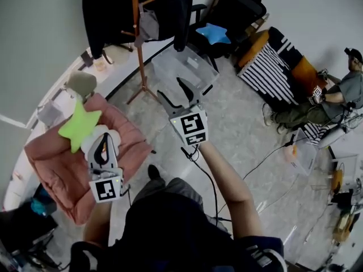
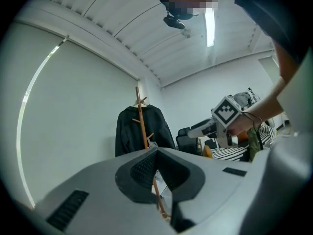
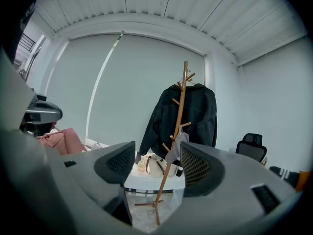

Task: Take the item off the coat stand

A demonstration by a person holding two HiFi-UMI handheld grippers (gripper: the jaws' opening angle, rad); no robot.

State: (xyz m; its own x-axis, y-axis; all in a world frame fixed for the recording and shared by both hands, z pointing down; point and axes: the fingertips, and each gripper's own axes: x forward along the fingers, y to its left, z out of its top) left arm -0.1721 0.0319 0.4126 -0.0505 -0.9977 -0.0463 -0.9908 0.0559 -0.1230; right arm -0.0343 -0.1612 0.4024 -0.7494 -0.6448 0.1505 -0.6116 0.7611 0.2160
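A wooden coat stand (image 1: 136,38) rises at the back, with a black coat (image 1: 110,10) draped over its top. A small grey item (image 1: 148,24) hangs from a lower peg. My right gripper (image 1: 170,88) is open and held out short of the stand, apart from it. In the right gripper view the stand (image 3: 178,126), the coat (image 3: 198,114) and the grey item (image 3: 177,148) show between the wide-apart jaws of that gripper (image 3: 156,163). My left gripper (image 1: 102,140) is shut and empty, low at the left over the armchair. Its jaws (image 2: 156,153) meet at the tip.
A pink armchair (image 1: 57,174) with a green star pillow (image 1: 79,126) is at the left. A clear plastic box (image 1: 190,67) stands by the stand's base. Behind are a black chair with a blue star cushion (image 1: 214,33), a striped couch (image 1: 269,67) and a seated person (image 1: 340,95). Cables cross the floor.
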